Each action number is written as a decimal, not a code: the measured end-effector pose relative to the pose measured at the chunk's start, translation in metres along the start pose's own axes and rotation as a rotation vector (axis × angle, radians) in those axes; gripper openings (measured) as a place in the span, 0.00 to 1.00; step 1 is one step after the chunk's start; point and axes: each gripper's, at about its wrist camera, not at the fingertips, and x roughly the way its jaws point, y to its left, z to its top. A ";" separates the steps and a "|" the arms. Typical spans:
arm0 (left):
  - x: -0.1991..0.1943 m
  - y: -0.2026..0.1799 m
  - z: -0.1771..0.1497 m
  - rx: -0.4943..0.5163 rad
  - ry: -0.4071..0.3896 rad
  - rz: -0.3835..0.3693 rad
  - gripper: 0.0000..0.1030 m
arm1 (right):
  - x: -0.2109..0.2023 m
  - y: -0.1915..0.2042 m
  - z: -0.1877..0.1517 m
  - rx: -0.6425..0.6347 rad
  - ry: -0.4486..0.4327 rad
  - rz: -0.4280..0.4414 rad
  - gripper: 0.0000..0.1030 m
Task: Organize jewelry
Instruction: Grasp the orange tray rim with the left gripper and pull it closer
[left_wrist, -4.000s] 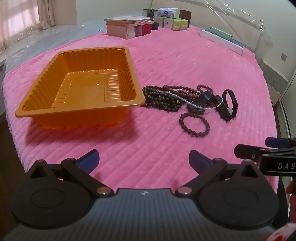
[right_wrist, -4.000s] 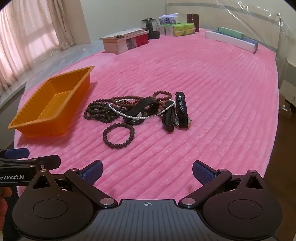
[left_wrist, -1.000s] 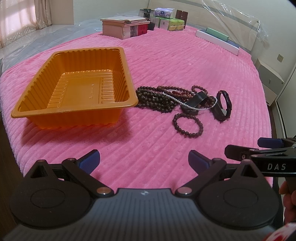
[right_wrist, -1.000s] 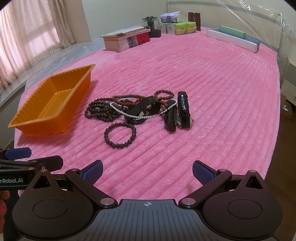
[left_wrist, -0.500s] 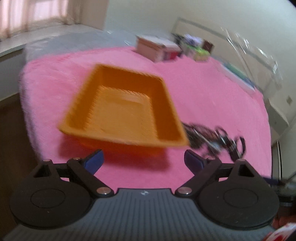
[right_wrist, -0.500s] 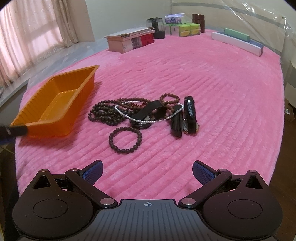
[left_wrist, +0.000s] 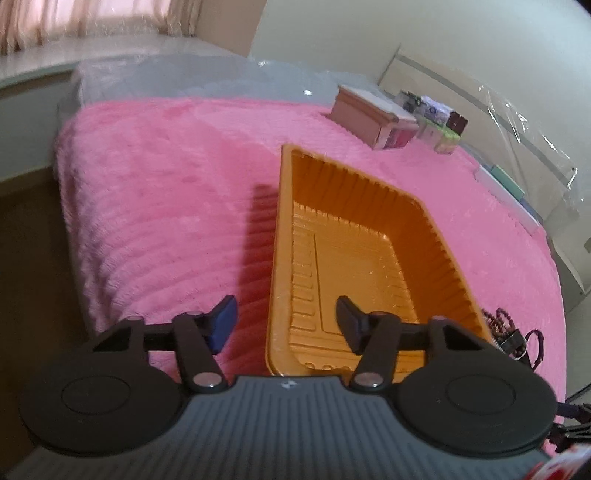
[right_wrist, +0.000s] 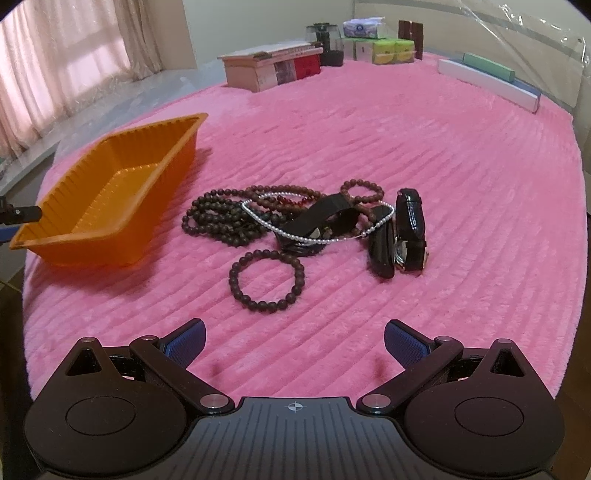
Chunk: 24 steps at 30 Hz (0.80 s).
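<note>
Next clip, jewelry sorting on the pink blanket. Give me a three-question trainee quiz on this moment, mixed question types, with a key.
1. True or false: the orange tray already holds a bracelet.
2. Multiple choice: the lone bead bracelet lies (A) inside the tray, (B) on the blanket apart from the tangled pile, on its near side, (C) between the right gripper's fingers.
3. Short answer: what does the left gripper straddle, and do its fingers press on it?

Key
1. False; the tray is empty.
2. B.
3. The tray's near left rim sits between its fingers, one finger outside the tray and one inside. The fingers have just been closing but do not press on it yet. The right gripper is open and empty.
</note>
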 end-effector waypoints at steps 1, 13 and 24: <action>0.006 0.003 0.000 -0.004 0.009 -0.005 0.37 | 0.004 0.000 0.001 0.003 0.004 -0.004 0.99; 0.029 0.000 -0.003 -0.005 0.091 -0.001 0.05 | 0.025 0.002 0.004 0.017 0.019 -0.005 0.99; 0.011 -0.041 0.015 0.212 0.069 0.103 0.04 | 0.032 -0.002 0.006 -0.027 -0.047 0.034 0.79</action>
